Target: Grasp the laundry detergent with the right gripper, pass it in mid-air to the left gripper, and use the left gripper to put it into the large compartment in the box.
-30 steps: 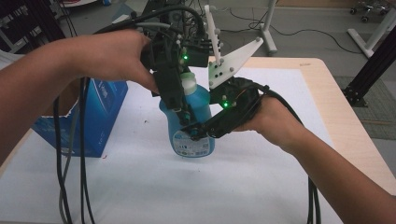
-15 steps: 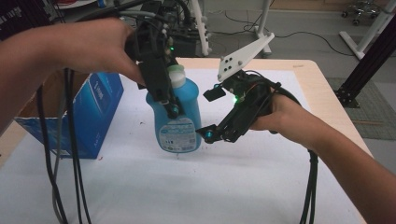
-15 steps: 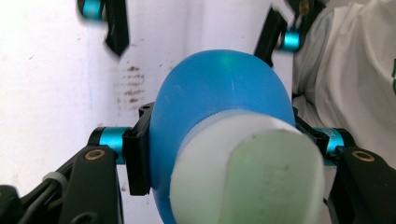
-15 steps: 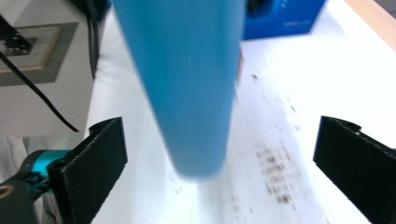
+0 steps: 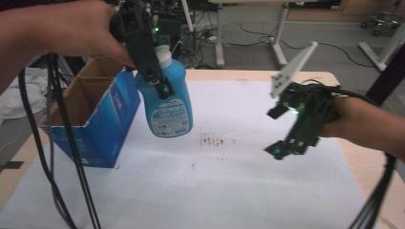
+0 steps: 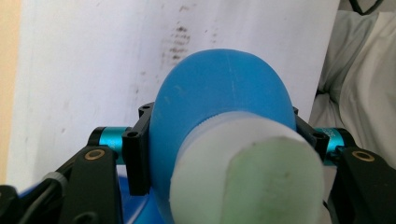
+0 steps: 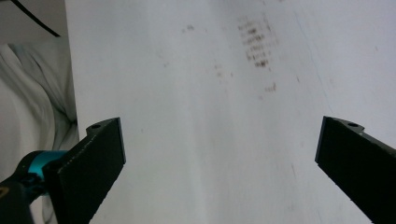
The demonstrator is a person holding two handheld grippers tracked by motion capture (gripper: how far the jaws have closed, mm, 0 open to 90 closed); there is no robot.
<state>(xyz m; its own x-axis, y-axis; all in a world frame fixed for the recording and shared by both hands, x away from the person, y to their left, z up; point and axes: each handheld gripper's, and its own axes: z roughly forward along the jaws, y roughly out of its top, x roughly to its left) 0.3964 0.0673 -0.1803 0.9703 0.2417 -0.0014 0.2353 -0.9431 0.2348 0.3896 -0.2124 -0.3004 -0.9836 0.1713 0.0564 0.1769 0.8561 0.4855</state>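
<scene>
A blue bottle with a white cap hangs upright above the table, just right of the blue box. My left gripper comes down from above and is shut on the bottle's upper body. In the left gripper view the jaws press on both sides of the bottle, with the cap close to the camera. My right gripper is off to the right over the white sheet. Its jaws have just been opening and stand wide, with nothing between them.
An open blue cardboard box stands at the table's left, beside the hanging bottle. A white sheet with a brown smudge covers the table. Cables trail down at the left. Desk legs and floor lie beyond the far edge.
The right gripper let go of the bottle, opened wide and drew away to the right. The left gripper lifted the bottle and carried it left, next to the box.
</scene>
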